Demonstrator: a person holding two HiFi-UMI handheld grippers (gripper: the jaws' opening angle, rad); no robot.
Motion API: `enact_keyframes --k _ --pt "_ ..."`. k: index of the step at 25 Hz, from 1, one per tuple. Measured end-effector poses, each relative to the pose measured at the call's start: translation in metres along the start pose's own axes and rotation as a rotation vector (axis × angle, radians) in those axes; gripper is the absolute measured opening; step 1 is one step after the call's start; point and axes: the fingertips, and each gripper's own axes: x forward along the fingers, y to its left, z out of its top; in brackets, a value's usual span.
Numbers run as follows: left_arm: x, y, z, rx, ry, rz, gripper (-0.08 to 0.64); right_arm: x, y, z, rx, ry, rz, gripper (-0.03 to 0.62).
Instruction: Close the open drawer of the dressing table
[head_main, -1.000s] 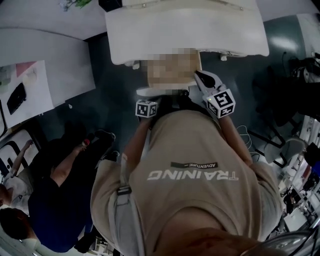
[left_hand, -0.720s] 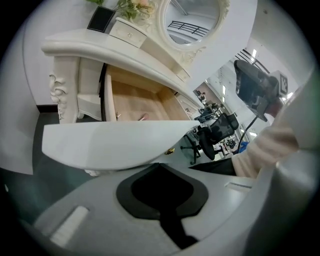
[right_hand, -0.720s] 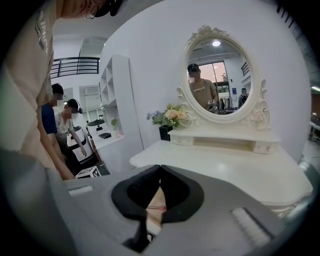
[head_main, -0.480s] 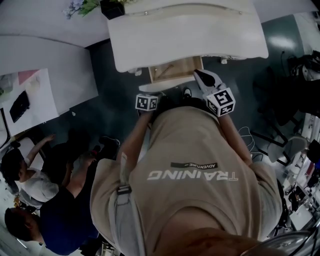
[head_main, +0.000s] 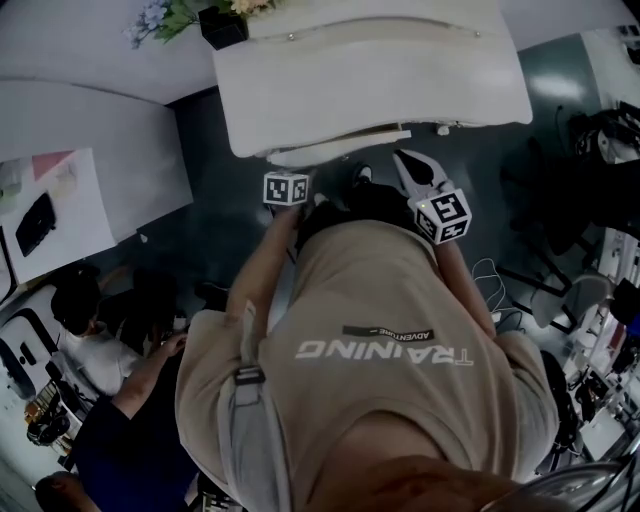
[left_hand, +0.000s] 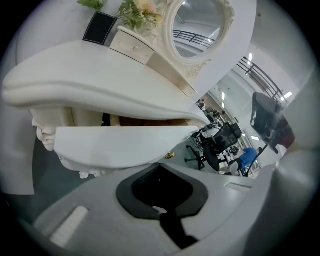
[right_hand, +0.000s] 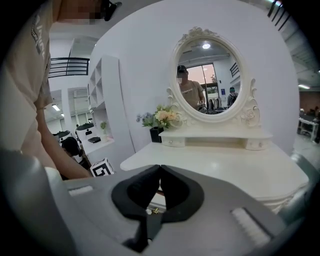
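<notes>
The white dressing table (head_main: 370, 70) fills the top of the head view. Its drawer front (head_main: 335, 148) shows only as a thin white lip under the tabletop edge. In the left gripper view the drawer front (left_hand: 120, 145) is right ahead, with a narrow gap above it showing wood inside (left_hand: 145, 121). My left gripper (left_hand: 160, 169) is shut, its tips at the lower edge of the drawer front; its marker cube (head_main: 286, 188) sits just below the lip. My right gripper (head_main: 403, 160) is shut on nothing and hangs to the right of the drawer, near the table edge.
An oval mirror (right_hand: 207, 75) and a flower vase (right_hand: 156, 134) stand on the dressing table. A white side table (head_main: 90, 150) with papers lies to the left. People crouch at lower left (head_main: 110, 350). Office chairs and cables (head_main: 590, 290) crowd the right side.
The drawer has slid inward: its wooden inside, plain in the earlier head views, is now hidden under the tabletop. My left gripper has moved toward the table with it.
</notes>
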Motion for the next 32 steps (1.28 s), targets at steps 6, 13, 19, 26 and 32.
enact_keyframes --k 6,13,19,26,32 --pt "0.005 0.011 0.025 -0.055 -0.017 0.045 -0.003 0.019 -0.025 0.015 0.001 -0.007 0.043 0.005" --pt "0.015 0.025 0.046 -0.08 -0.032 0.115 -0.003 0.052 -0.054 0.032 -0.034 -0.026 0.129 0.005" --pt "0.019 0.023 0.058 -0.116 -0.045 0.195 -0.003 0.062 -0.09 0.037 -0.037 -0.038 0.194 0.005" --pt "0.024 -0.005 0.072 -0.19 -0.126 0.163 -0.003 0.082 -0.129 0.048 -0.011 -0.098 0.235 0.005" --pt "-0.017 -0.04 0.1 -0.092 -0.191 0.198 -0.003 0.089 -0.143 0.054 -0.014 -0.101 0.248 0.005"
